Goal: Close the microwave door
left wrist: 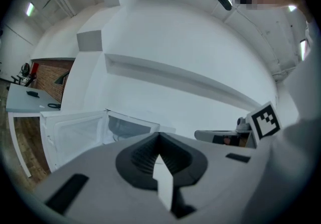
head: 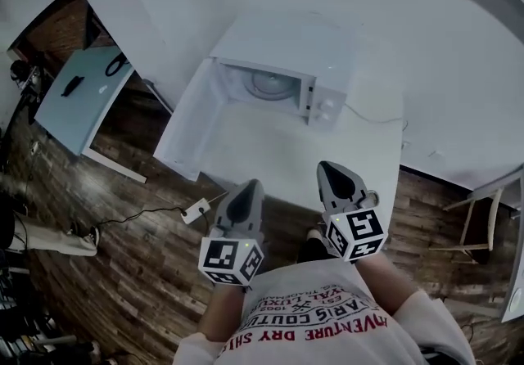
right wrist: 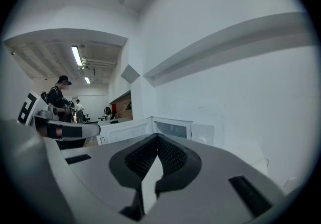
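A white microwave (head: 282,56) stands at the back of a white table (head: 327,163), against the wall. Its door (head: 187,122) hangs wide open to the left, and the glass turntable shows inside. Both grippers hover over the table's near edge, well short of the microwave, pointing at it. My left gripper (head: 253,184) is shut and holds nothing, with the open door (left wrist: 75,132) ahead to its left. My right gripper (head: 326,165) is also shut and empty, and the microwave (right wrist: 171,128) sits straight ahead of it.
A pale blue table (head: 82,97) stands to the left, beyond the open door. A power strip (head: 196,210) with a cable lies on the wood floor below the door. A chair (head: 483,216) stands at the right. People (right wrist: 62,98) stand in the far room.
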A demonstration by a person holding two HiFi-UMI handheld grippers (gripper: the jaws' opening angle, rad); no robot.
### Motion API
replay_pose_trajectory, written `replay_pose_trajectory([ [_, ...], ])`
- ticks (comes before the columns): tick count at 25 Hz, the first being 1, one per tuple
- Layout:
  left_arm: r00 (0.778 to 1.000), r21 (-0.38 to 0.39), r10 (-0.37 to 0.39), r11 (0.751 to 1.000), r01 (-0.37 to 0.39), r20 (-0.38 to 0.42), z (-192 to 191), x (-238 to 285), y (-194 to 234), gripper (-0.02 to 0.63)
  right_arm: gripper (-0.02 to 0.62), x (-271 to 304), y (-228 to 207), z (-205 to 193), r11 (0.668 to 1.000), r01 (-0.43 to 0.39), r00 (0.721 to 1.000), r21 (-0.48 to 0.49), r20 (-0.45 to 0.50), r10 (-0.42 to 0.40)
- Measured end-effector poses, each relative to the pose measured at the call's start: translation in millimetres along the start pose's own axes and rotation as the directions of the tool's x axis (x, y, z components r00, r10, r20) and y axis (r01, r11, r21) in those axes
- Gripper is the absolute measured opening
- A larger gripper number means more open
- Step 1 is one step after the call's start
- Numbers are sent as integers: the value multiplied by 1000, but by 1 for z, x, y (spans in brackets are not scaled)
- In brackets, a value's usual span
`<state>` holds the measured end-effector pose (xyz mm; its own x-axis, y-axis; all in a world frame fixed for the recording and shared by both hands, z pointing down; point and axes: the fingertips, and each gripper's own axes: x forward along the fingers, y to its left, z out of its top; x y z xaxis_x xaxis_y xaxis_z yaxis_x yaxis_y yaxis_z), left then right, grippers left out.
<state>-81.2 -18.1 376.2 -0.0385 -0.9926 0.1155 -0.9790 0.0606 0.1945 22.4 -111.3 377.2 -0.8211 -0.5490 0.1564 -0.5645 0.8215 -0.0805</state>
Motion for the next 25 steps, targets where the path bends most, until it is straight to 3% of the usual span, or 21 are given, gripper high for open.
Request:
replay_pose_trajectory([
  [6, 997, 127, 77, 989, -77, -1, 12, 47, -2, 2, 12, 53, -46, 19, 999, -46, 999, -25, -16, 45],
  [14, 986, 87, 167, 983, -165, -22, 8, 107, 12, 2, 12, 109, -102, 21, 999, -47, 997, -26, -60, 45],
  [19, 982, 50, 177, 983, -174, -60, -3, 129, 36, 2, 12, 141, -119, 19, 998, -9, 998, -60, -61, 5],
  [25, 981, 35, 177, 984, -175, -84, -2, 142, 69, 2, 12, 172, -135, 16, 998, 59, 994, -30, -88, -61],
])
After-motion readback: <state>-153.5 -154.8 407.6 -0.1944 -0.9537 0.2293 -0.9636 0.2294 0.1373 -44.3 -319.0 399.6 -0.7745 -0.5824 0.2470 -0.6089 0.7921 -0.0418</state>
